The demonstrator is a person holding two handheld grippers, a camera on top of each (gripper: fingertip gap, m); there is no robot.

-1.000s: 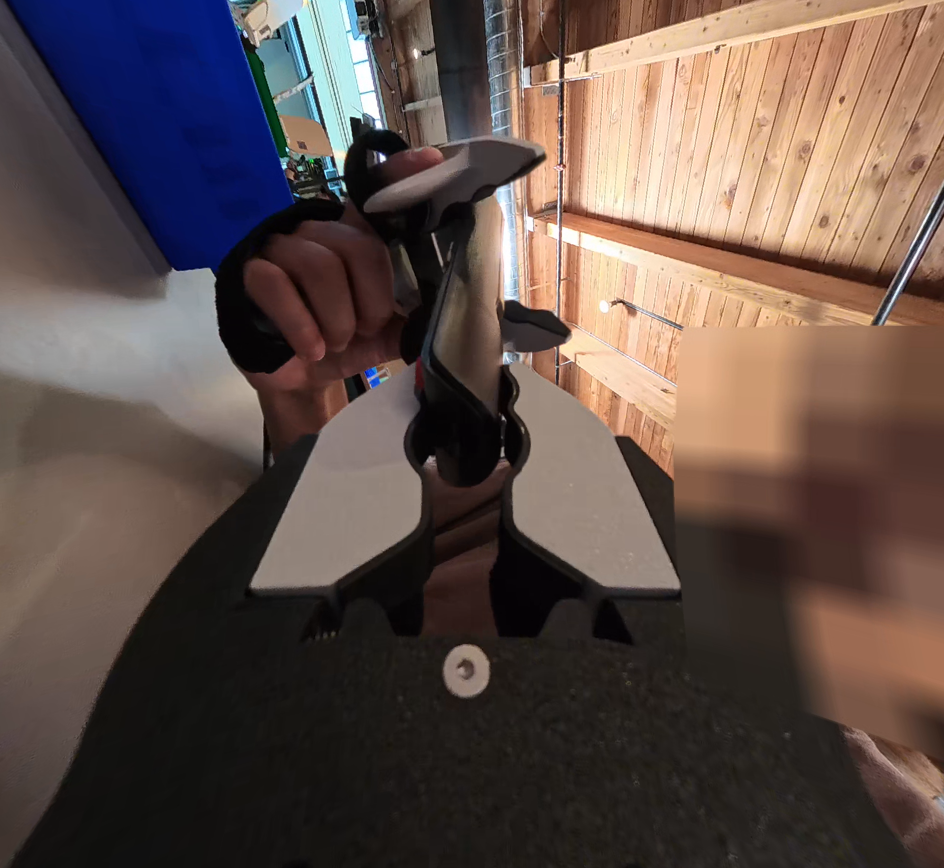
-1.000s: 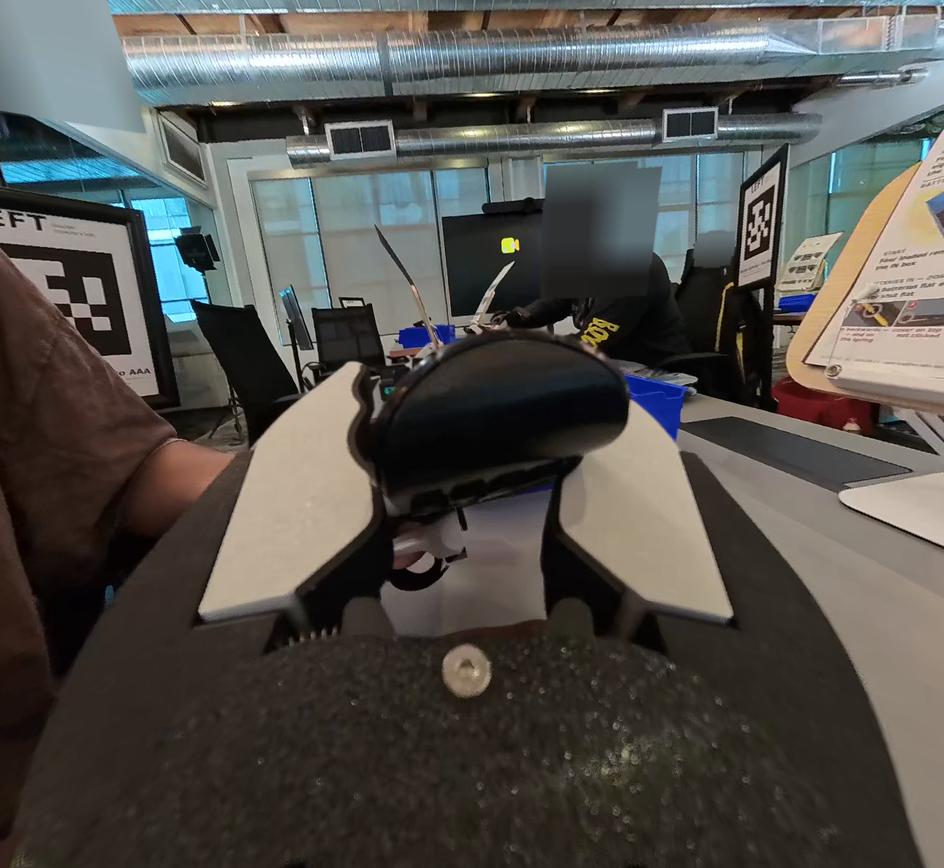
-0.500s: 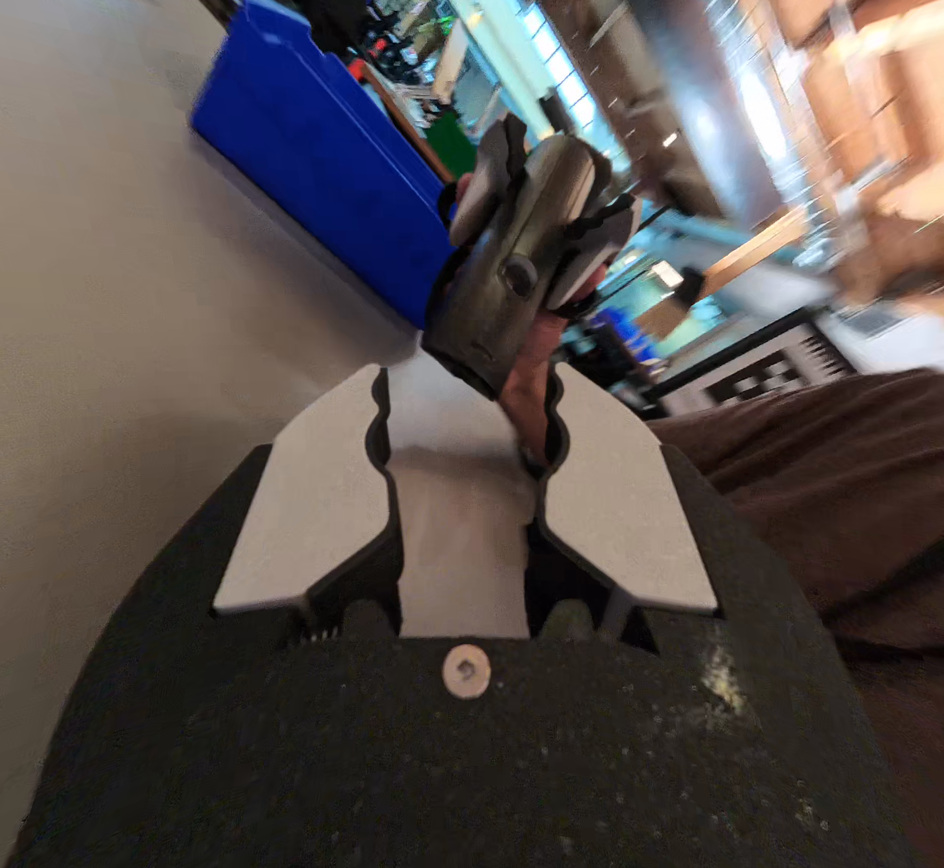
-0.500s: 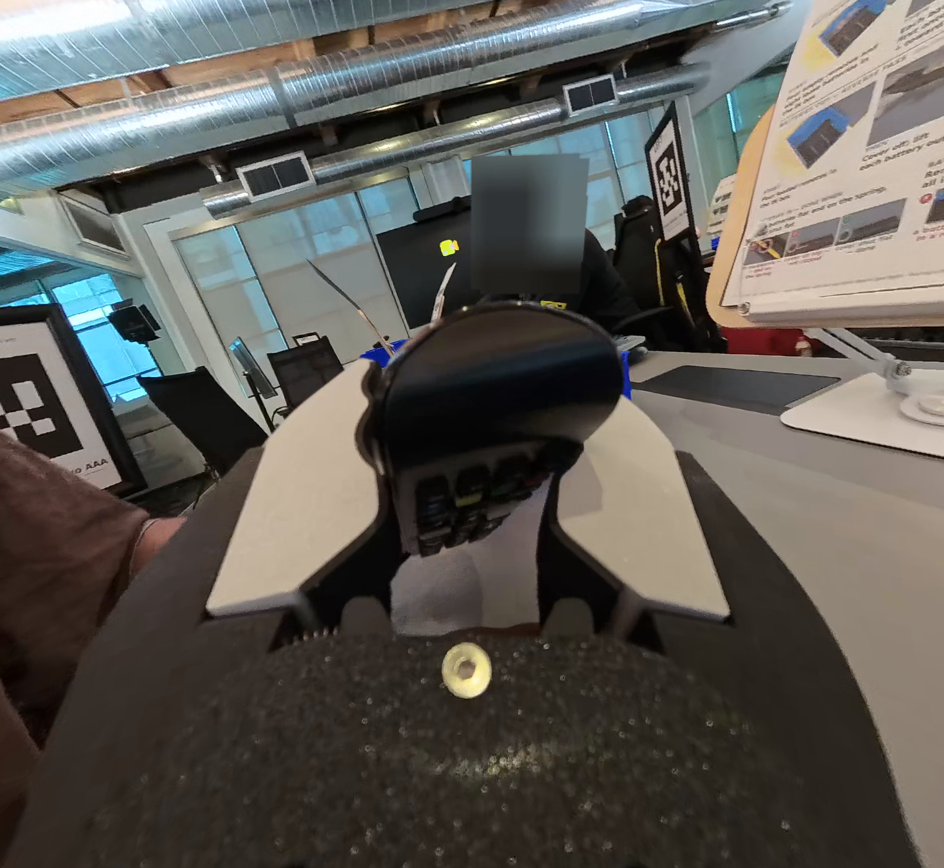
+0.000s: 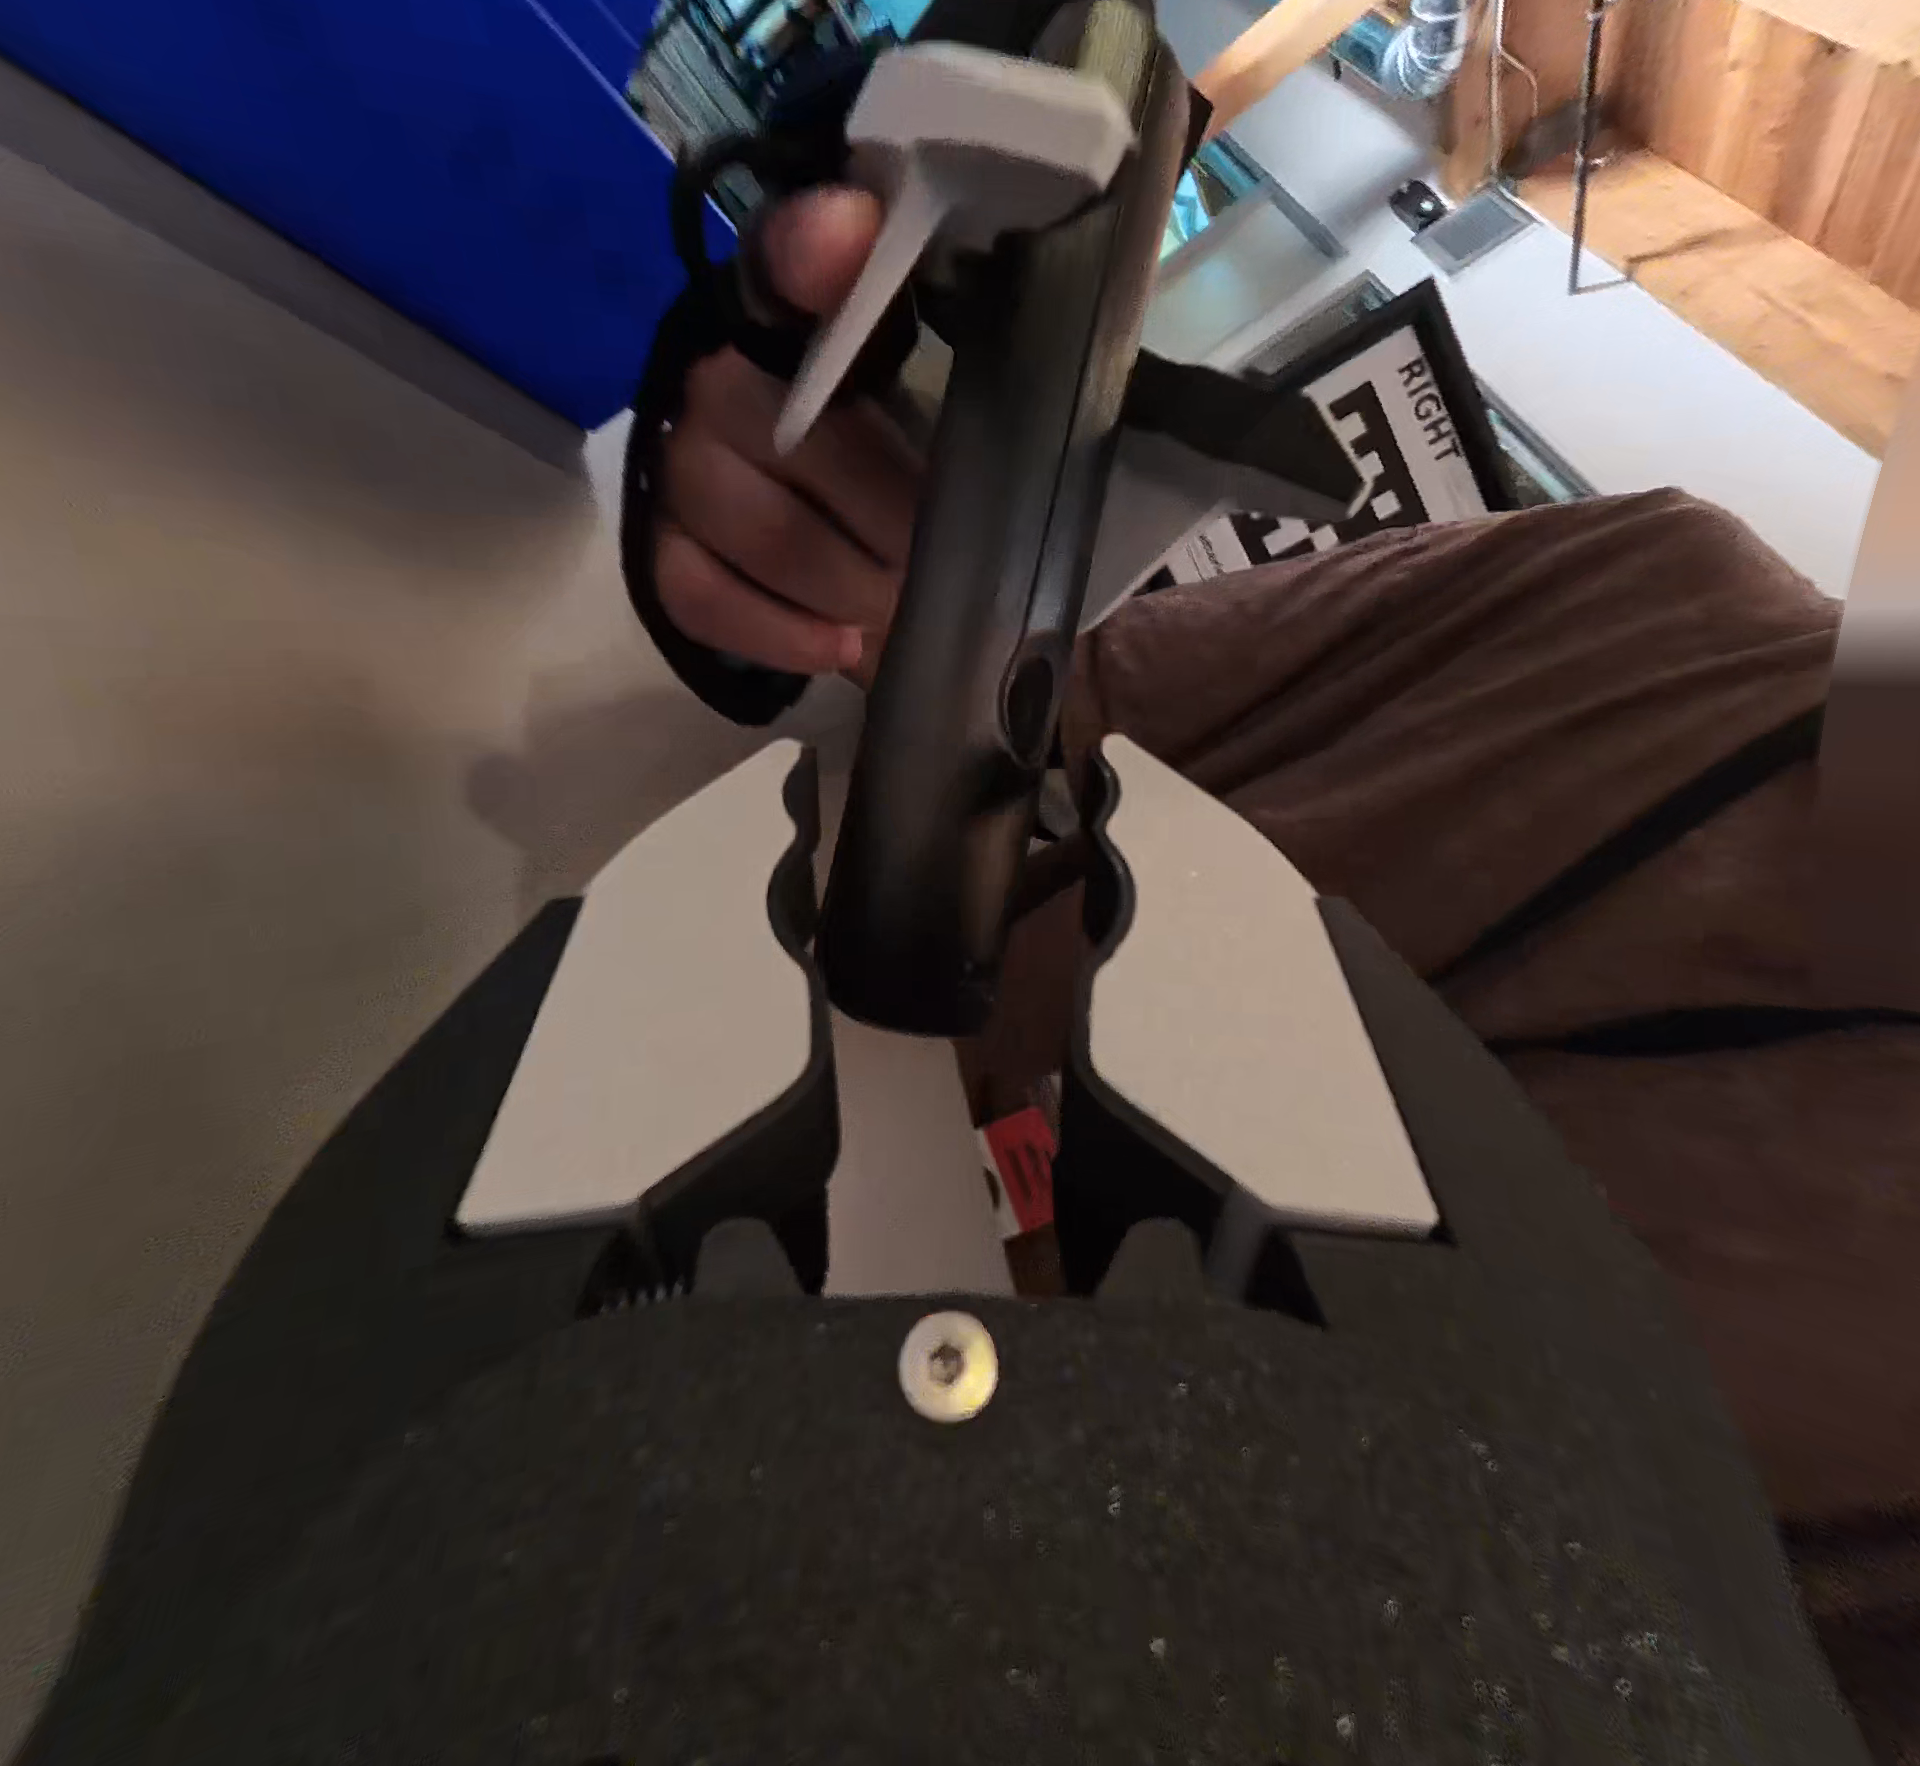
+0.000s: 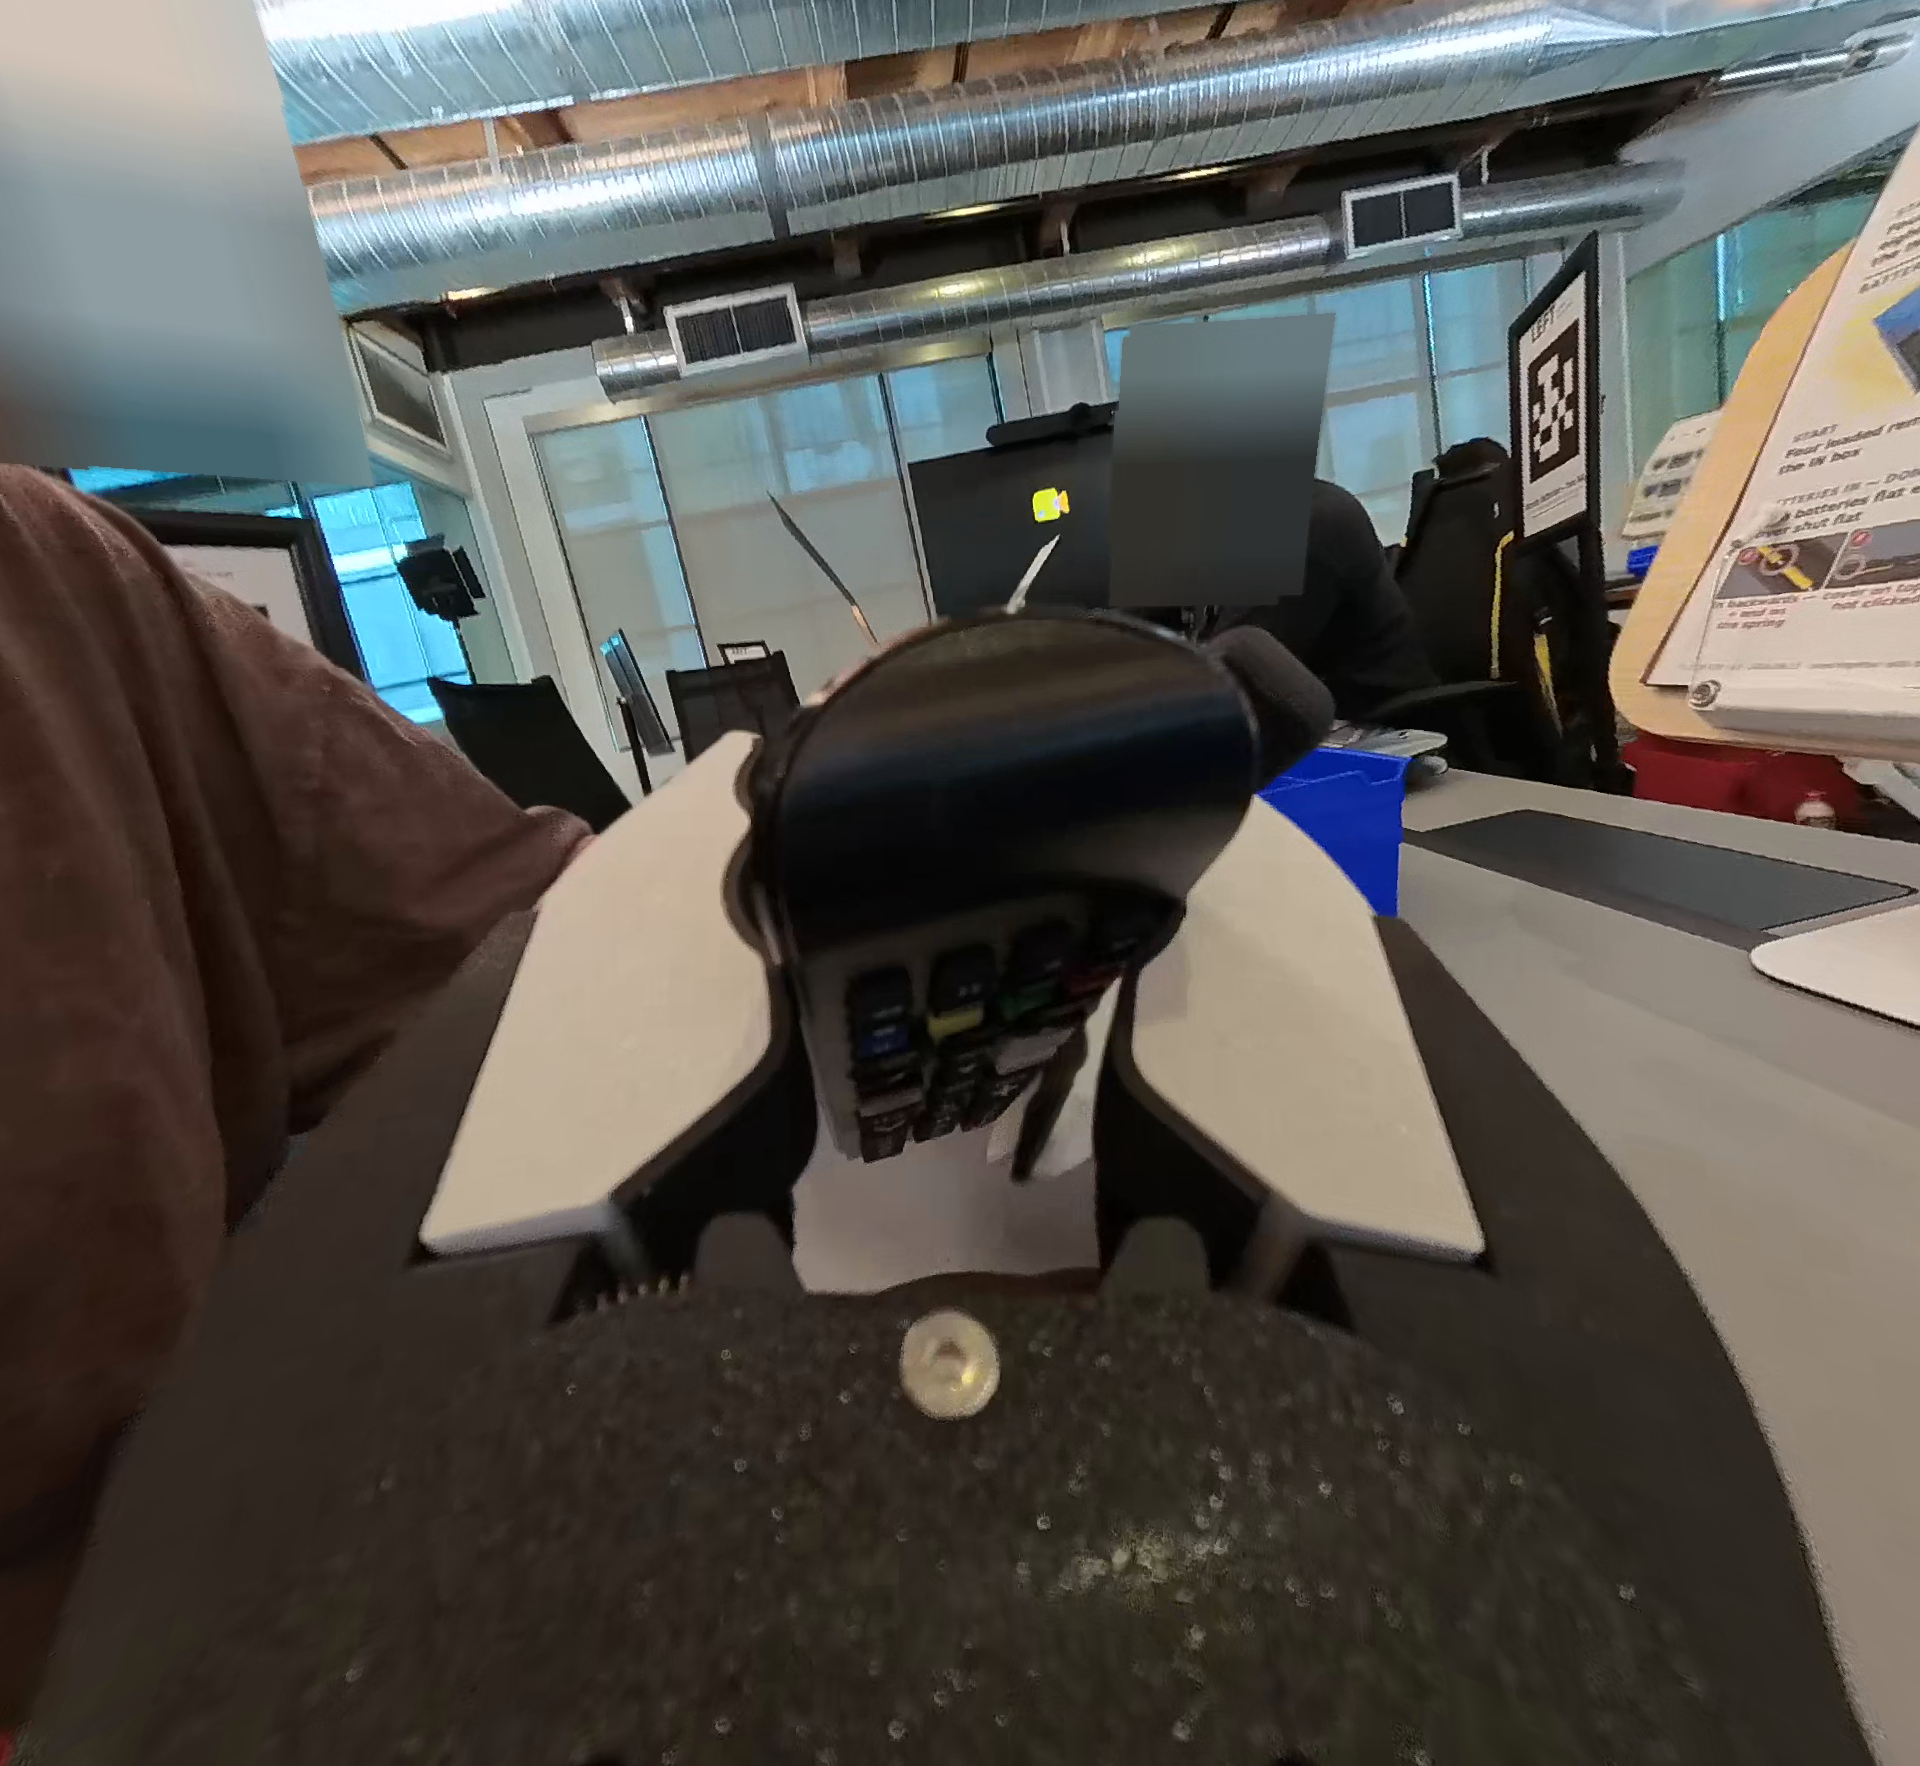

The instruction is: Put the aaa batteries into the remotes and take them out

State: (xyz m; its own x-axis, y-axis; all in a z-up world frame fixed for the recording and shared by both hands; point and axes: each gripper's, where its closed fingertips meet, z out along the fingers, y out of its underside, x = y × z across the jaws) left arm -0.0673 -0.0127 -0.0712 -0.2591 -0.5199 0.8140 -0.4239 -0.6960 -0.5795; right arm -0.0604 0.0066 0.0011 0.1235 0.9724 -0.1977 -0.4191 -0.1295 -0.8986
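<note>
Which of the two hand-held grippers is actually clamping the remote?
The right hand-held gripper: its fingers press both sides of the remote. The left hand-held gripper stands wider, with a gap beside the remote's end.

Right hand-held gripper (image 6: 956,895) clamped shut, raised; left hand-held gripper (image 5: 951,864) parted; hand (image 5: 769,511) gripping handle.

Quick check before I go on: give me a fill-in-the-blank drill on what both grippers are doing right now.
1. The long black remote control is clamped at one end by the ____ gripper.
2. In the right wrist view, the remote's coloured buttons face ____.
3. The bin standing on the grey table is ____ in colour.
4. The left gripper is ____ around the remote's other end.

Missing words: right; downward; blue; open
</note>
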